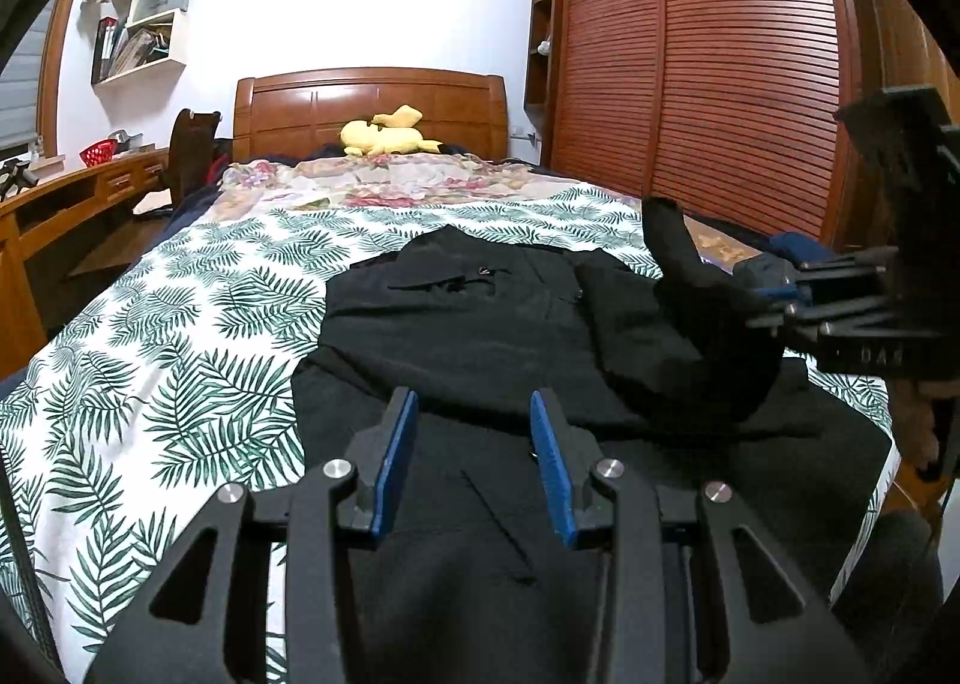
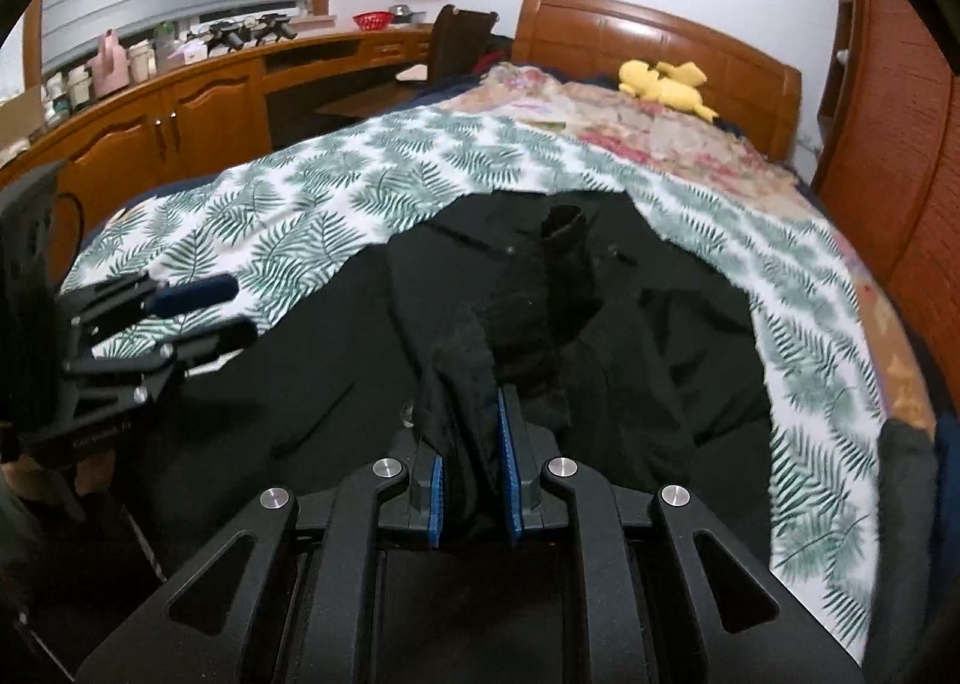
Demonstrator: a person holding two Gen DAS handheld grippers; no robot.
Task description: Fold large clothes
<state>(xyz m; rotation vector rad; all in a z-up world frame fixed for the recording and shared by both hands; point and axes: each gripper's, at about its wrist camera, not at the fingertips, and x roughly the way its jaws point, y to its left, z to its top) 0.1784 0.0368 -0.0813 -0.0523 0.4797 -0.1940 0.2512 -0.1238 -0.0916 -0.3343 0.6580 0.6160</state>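
Observation:
A large black garment (image 1: 480, 324) lies spread on the leaf-print bedsheet (image 1: 180, 336), near the foot of the bed. My left gripper (image 1: 474, 402) is open and empty, just above the garment's lower part. My right gripper (image 2: 471, 408) is shut on a black sleeve (image 2: 558, 276) and holds it lifted over the garment's body (image 2: 690, 336). In the left wrist view the right gripper (image 1: 762, 312) comes in from the right with the sleeve (image 1: 684, 276) standing up from it. In the right wrist view the left gripper (image 2: 234, 312) shows open at the left.
A yellow plush toy (image 1: 387, 135) lies by the wooden headboard (image 1: 372, 102), on a floral blanket (image 1: 384, 180). A wooden desk (image 2: 180, 90) runs along the left wall. A slatted wardrobe (image 1: 720, 54) stands close on the right.

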